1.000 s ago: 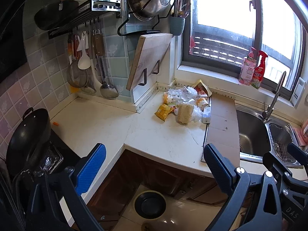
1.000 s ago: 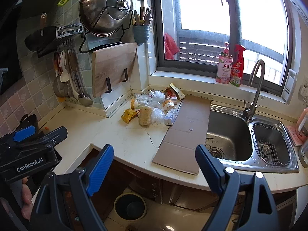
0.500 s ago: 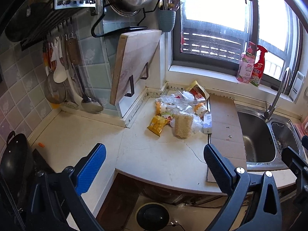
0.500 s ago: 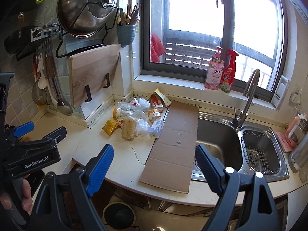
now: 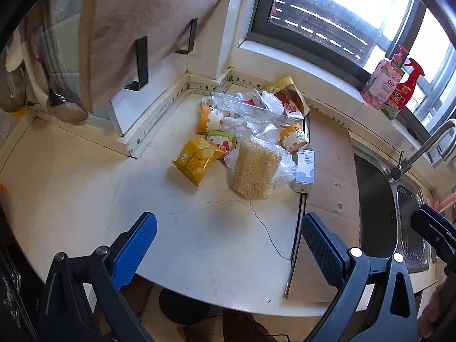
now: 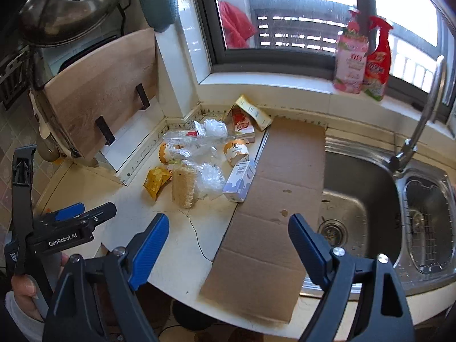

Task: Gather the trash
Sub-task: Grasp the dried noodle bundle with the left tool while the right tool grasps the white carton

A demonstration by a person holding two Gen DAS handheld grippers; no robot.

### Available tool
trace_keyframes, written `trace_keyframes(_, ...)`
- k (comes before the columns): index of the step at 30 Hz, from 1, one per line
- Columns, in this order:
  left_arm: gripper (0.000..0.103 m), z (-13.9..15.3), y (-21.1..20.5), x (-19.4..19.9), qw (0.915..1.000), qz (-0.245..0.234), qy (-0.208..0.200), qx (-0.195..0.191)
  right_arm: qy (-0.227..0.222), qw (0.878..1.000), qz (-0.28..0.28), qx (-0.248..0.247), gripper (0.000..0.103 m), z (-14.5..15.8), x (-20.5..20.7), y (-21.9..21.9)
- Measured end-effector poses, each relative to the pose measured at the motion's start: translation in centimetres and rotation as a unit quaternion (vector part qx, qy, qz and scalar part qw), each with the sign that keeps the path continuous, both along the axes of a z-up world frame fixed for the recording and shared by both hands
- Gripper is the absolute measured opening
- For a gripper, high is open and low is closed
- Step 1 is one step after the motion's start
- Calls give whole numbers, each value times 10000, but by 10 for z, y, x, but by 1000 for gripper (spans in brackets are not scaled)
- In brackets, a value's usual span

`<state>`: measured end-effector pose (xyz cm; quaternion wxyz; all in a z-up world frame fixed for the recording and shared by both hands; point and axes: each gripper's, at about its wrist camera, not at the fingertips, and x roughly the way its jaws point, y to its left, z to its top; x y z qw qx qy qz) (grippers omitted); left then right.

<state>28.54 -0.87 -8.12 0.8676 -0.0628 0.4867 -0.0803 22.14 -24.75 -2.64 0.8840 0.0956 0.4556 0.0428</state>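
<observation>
A heap of trash lies in the counter's back corner: a yellow snack packet (image 5: pixel 197 156) (image 6: pixel 156 181), a noodle block in clear wrap (image 5: pixel 256 171) (image 6: pixel 184 185), a small white carton (image 5: pixel 305 168) (image 6: pixel 239 181), orange paper cups (image 5: pixel 293 137) (image 6: pixel 236 151), crumpled clear plastic (image 5: pixel 250 114) (image 6: pixel 211 131) and a torn red-and-yellow box (image 5: pixel 289 101) (image 6: pixel 248 116). My left gripper (image 5: pixel 228 245) is open above the counter's front edge, short of the heap. My right gripper (image 6: pixel 228 242) is open too, over the near end of a flat cardboard sheet (image 6: pixel 273 213) (image 5: pixel 327 176). Neither holds anything.
A steel sink (image 6: pixel 356 199) with a tap (image 6: pixel 421 119) lies right of the cardboard. A wooden cutting board (image 6: pixel 102 85) leans against the left wall. Two spray bottles (image 6: pixel 362 57) stand on the windowsill. A dark round bin (image 5: pixel 182 302) sits on the floor below the counter.
Both grippers have moved forward and down toward the counter; the trash heap and cardboard now look much larger and nearer. Both stay open.
</observation>
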Motion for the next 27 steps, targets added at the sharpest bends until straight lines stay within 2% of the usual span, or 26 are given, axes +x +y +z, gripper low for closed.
trace_keyframes(4, 101, -34, -23, 47, 9993, 6, 362, -40, 567, 9962, 222, 630, 77, -52, 73, -25)
trace_keyframes(8, 101, -69, -43, 90, 9979, 128, 633, -39, 1025, 9898, 306, 941, 72, -103, 132, -40)
trace_keyframes(12, 101, -98, -55, 117, 9958, 274, 869, 31, 1362, 9838, 441, 1078, 66, -138, 170, -38)
trace_keyframes(15, 99, -107, -55, 129, 9951, 428, 892, 2, 1443, 9824, 564, 1042, 65, -150, 184, -29)
trace_keyframes(18, 84, -110, -47, 136, 9949, 521, 852, -172, 1493, 9819, 726, 916, 65, -156, 191, -16)
trace_keyframes(19, 71, -112, -45, 137, 9945, 524, 873, -242, 1512, 9816, 774, 870, 65, -158, 193, -13)
trace_keyframes(20, 54, -114, -43, 138, 9940, 507, 917, -305, 1531, 9814, 815, 821, 65, -159, 194, -9)
trace_keyframes(22, 49, -119, -38, 138, 9925, 518, 1033, -404, 1592, 9802, 912, 738, 63, -164, 196, 1)
trace_keyframes(25, 41, -119, -28, 131, 9917, 641, 988, -522, 1740, 9769, 1043, 667, 49, -174, 200, 11)
trace_keyframes(27, 40, -115, -23, 125, 9920, 741, 902, -488, 1705, 9771, 1078, 679, 47, -176, 198, 14)
